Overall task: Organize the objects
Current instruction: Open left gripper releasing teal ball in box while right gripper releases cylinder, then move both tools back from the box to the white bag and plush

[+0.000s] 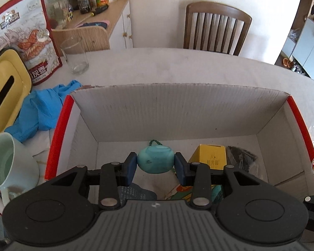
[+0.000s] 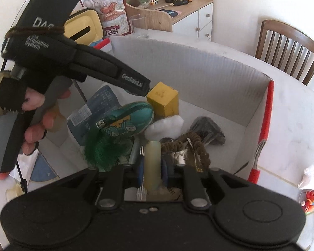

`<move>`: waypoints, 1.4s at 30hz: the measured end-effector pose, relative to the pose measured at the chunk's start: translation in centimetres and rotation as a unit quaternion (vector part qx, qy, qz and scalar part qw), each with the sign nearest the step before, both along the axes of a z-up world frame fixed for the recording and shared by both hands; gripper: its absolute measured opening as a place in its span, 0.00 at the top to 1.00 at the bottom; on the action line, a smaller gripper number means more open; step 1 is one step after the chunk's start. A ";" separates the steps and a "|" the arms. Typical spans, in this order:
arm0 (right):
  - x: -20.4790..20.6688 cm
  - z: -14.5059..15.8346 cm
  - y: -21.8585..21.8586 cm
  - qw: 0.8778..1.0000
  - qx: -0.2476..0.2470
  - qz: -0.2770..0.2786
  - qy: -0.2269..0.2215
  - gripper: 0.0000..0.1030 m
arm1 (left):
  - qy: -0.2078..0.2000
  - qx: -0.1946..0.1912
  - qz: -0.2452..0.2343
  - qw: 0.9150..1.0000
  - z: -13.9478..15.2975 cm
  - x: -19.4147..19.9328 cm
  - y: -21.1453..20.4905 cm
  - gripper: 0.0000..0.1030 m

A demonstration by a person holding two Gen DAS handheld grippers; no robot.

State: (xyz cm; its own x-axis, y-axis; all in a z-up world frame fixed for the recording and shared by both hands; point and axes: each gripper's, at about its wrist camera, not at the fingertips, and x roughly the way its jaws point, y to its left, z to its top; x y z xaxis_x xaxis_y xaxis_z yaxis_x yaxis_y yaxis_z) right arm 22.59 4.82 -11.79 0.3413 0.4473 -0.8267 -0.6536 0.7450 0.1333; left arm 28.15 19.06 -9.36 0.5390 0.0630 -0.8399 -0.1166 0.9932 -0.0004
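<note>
Left wrist view: the left tool (image 1: 156,163) is clamped on a teal rounded ball (image 1: 156,160) above the open white cardboard box (image 1: 178,113). The right tool (image 2: 152,173) pinches a pale yellowish translucent stick (image 2: 153,159) over the box's clutter.

A: What does the right gripper (image 2: 152,174) carry?
B: A pale yellowish stick (image 2: 152,163), upright between its blue pads, above the cardboard box (image 2: 198,71).
A: And inside the box?
B: A yellow carton (image 2: 164,102), a teal embroidered pouch (image 2: 127,121) with a green tassel (image 2: 102,150), a white lump (image 2: 167,126), a brown twisted cord (image 2: 190,144) and a dark packet (image 2: 207,129).
A: Anything at the left?
B: The left gripper's black body (image 2: 106,71), held by a hand (image 2: 31,113) in a fingerless glove, reaches over the box towards the carton.
</note>
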 end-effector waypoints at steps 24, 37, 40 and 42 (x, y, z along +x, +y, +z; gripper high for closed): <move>-1.0 2.4 -2.1 0.999 0.029 -0.017 0.000 0.60 | -0.003 -0.002 0.003 1.000 1.5 -1.9 -0.8 0.49; -2.8 5.8 -4.7 0.997 0.057 -0.032 -0.031 0.57 | -0.056 -0.002 -0.016 0.998 5.6 -5.6 -3.7 0.49; -3.3 6.6 -5.5 0.997 0.063 -0.034 -0.040 0.56 | -0.068 -0.003 -0.020 0.998 6.6 -6.6 -4.5 0.49; -3.8 7.1 -5.9 0.996 0.063 -0.037 -0.047 0.54 | -0.074 -0.001 -0.023 0.997 7.2 -7.3 -5.0 0.48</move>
State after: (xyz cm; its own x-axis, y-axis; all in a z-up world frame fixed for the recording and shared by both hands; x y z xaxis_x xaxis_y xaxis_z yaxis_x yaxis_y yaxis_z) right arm 18.76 -1.11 -4.65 0.4513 0.5163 -0.7279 -0.6110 0.7732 0.1696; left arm 20.82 14.04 -2.14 0.6594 0.0334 -0.7510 -0.0695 0.9974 -0.0166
